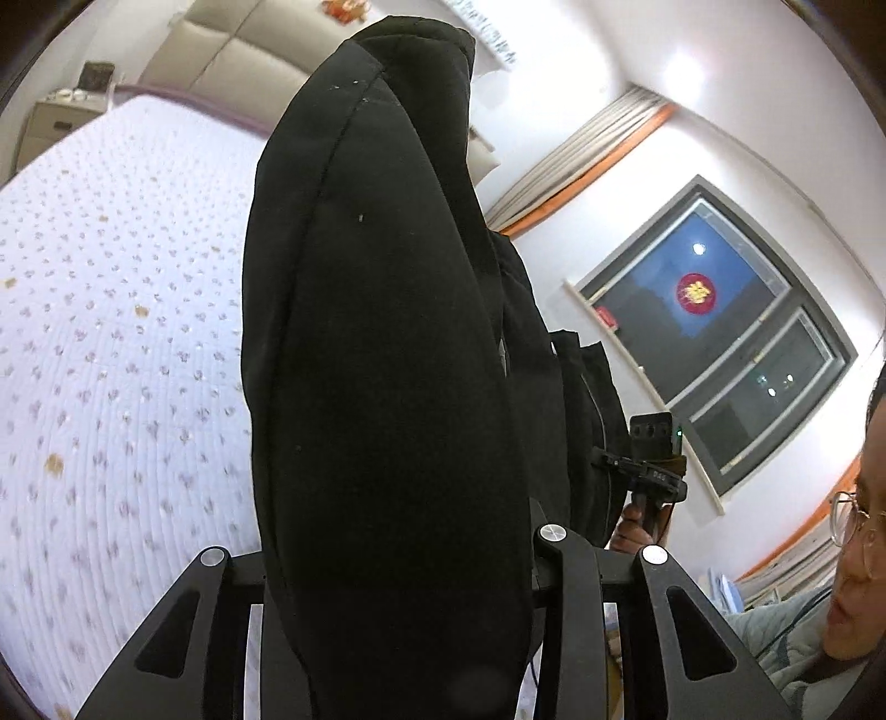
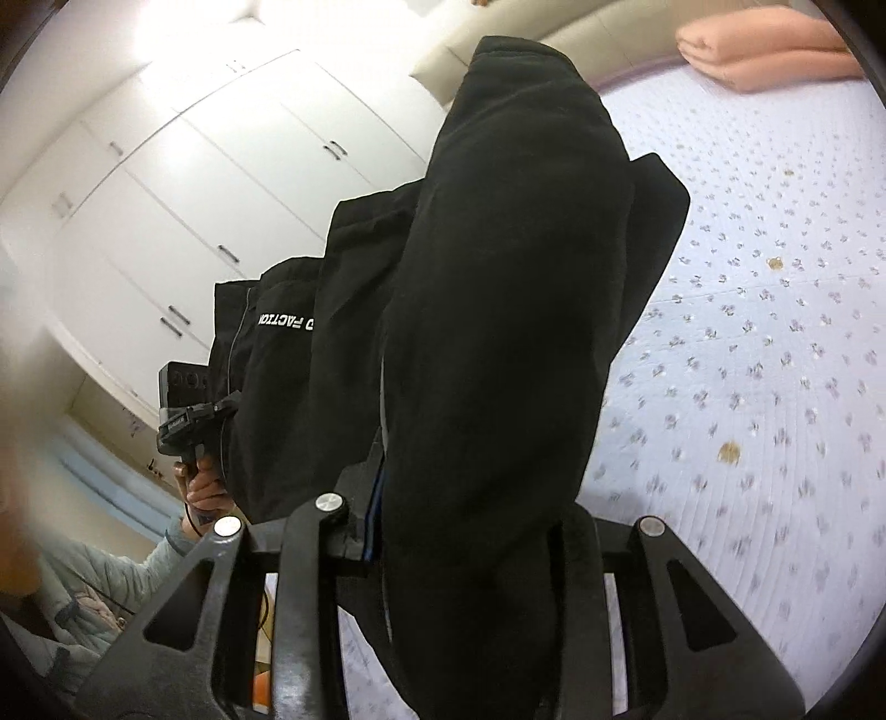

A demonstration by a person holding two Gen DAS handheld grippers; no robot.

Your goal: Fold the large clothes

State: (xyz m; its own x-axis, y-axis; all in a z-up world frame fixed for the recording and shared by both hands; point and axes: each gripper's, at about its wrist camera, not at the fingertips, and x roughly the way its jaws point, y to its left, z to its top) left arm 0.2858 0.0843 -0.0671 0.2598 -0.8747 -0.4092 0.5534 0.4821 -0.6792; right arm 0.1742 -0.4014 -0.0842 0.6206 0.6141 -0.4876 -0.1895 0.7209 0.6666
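Observation:
A large black garment [image 1: 387,332] hangs in the air above the bed, bunched into thick folds that fill the middle of both views. My left gripper [image 1: 398,587] is shut on one bunched edge, and the fabric hides its fingertips. My right gripper [image 2: 454,531] is shut on another bunched part of the black garment [image 2: 498,332], which shows white lettering [image 2: 282,322] on a hanging panel. Across the cloth, each view shows the other gripper in a hand: the right one [image 1: 653,459] and the left one [image 2: 188,410].
Below lies a bed with a white quilt with small purple flowers [image 1: 111,332] [image 2: 775,332] and a beige headboard [image 1: 221,61]. A folded pink blanket [image 2: 764,50] lies near the headboard. A nightstand [image 1: 55,122], a dark window [image 1: 720,332] and a white wardrobe [image 2: 194,166] surround it. A person in a pale jacket [image 1: 803,637] stands close.

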